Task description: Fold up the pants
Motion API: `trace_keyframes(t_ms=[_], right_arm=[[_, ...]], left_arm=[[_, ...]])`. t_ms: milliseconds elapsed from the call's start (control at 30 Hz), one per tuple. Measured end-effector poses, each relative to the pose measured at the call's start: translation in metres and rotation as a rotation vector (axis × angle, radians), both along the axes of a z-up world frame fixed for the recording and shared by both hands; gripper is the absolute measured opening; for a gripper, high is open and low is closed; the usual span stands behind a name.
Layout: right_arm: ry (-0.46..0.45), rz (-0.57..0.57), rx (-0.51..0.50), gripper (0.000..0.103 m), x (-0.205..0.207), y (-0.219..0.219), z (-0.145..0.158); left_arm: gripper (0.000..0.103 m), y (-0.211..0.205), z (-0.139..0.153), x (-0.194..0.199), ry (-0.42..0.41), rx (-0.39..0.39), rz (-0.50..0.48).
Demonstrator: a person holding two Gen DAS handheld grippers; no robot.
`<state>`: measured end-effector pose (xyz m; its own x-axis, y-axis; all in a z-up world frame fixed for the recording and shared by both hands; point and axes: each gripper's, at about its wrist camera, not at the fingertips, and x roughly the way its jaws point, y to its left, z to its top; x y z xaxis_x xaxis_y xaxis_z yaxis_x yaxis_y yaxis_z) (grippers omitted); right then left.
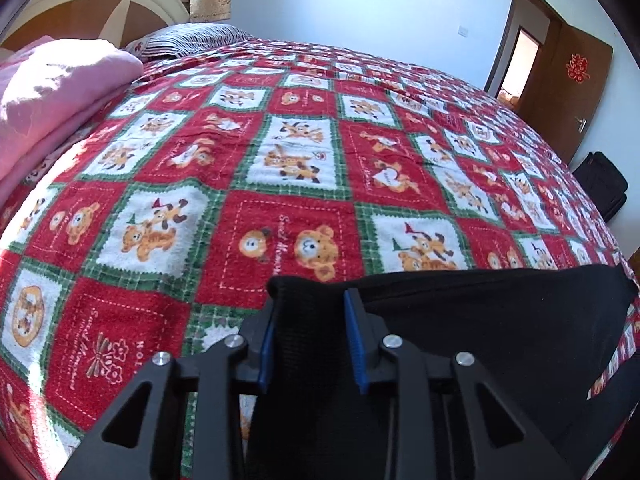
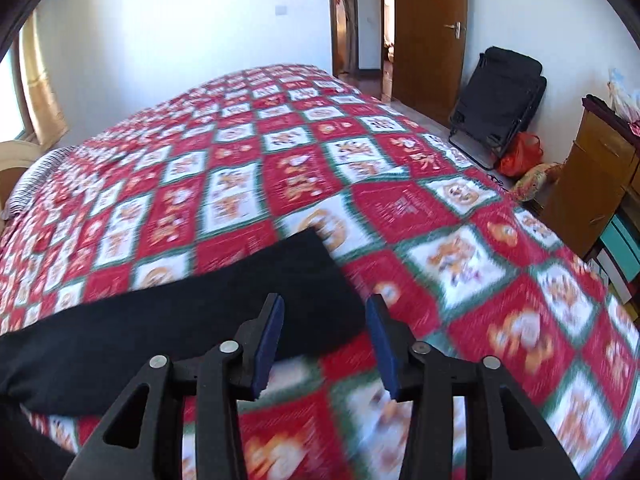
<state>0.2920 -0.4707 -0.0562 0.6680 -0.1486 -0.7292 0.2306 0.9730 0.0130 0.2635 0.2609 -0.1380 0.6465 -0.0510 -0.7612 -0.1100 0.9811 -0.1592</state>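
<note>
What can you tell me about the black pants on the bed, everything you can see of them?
The black pants are plain, dark, soft-looking fabric with no visible print. They lie flat and stretched out across the near edge of the red, white and green checked bedspread. In the left wrist view, one end is bunched up between the blue pads of the left gripper, which press on it. In the right wrist view, the other end lies squared off on the spread, ahead of the open right gripper, which does not touch it.

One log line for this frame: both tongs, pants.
left tongs: gripping black pants end | right tongs: open, empty | pants: on bedspread
</note>
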Motion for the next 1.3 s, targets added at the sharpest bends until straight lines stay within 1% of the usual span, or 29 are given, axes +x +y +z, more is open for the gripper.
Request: trace_keyframes(t_ms=[33,67,100,133,167,200,300,367,400,433,467,533,567,600,633,700,833,1000,1167,1300], right_arm=[[0.016,0.002,0.005,0.061,0.010,-0.007,-0.001],[0.022,0.005,0.013,0.064,0.018,-0.013,-0.003],[0.029,0.011,0.019,0.064,0.026,-0.017,-0.004],[0.046,0.020,0.023,0.064,0.034,-0.020,-0.006],[0.067,0.018,0.023,0.064,0.045,-0.023,-0.009],[0.073,0.015,0.026,0.064,0.052,-0.025,-0.011],[0.093,0.035,0.071,0.064,0.077,-0.029,-0.019],[0.115,0.045,0.080,0.064,0.092,-0.028,-0.026],[0.130,0.057,0.085,0.064,0.098,-0.026,-0.030],[0.158,0.074,0.090,0.064,0.106,-0.023,-0.036],[0.177,0.083,0.087,0.064,0.112,-0.022,-0.041],[0.199,0.092,0.082,0.063,0.118,-0.019,-0.048],[0.201,0.098,0.085,0.053,0.118,-0.017,-0.049],[0.197,0.108,0.087,0.038,0.118,-0.015,-0.049],[0.197,0.119,0.086,0.015,0.118,-0.013,-0.048],[0.189,0.124,0.087,0.006,0.116,-0.013,-0.045],[0.172,0.129,0.074,0.005,0.108,-0.011,-0.036],[0.103,0.133,0.065,0.005,0.089,-0.008,-0.009],[0.022,0.136,0.073,0.004,0.056,-0.010,0.020],[-0.043,0.130,0.088,0.004,0.025,-0.019,0.036]], left_arm=[[0.032,0.000,-0.001,0.000,0.001,-0.005,0.001],[0.033,0.000,-0.001,0.002,0.002,-0.003,-0.001],[0.034,-0.002,0.000,0.002,0.000,0.010,-0.007],[0.041,-0.003,0.000,0.002,0.000,0.028,-0.007],[0.043,-0.004,0.002,0.002,-0.006,0.048,-0.001],[0.045,-0.004,0.002,0.002,-0.009,0.050,-0.006],[0.045,-0.004,0.000,0.004,-0.001,0.053,-0.028],[0.044,-0.004,-0.001,0.005,0.010,0.059,-0.036],[0.041,-0.004,0.000,0.005,0.014,0.061,-0.040],[0.031,-0.004,0.000,0.005,0.020,0.055,-0.051],[0.028,-0.003,0.001,0.006,0.021,0.037,-0.061],[0.019,-0.005,0.003,0.005,0.023,0.026,-0.071],[0.015,-0.006,0.005,0.003,0.013,0.025,-0.085],[0.014,-0.006,0.006,0.002,0.010,0.028,-0.086],[0.013,-0.007,0.007,0.001,0.005,0.026,-0.088],[0.013,-0.006,0.010,-0.001,-0.015,0.018,-0.093],[0.013,-0.003,0.010,-0.001,-0.025,-0.006,-0.088],[0.013,-0.001,0.018,-0.006,-0.063,-0.016,-0.090],[0.013,0.001,0.032,-0.016,-0.116,-0.018,-0.101],[0.013,0.004,0.042,-0.025,-0.154,-0.032,-0.100]])
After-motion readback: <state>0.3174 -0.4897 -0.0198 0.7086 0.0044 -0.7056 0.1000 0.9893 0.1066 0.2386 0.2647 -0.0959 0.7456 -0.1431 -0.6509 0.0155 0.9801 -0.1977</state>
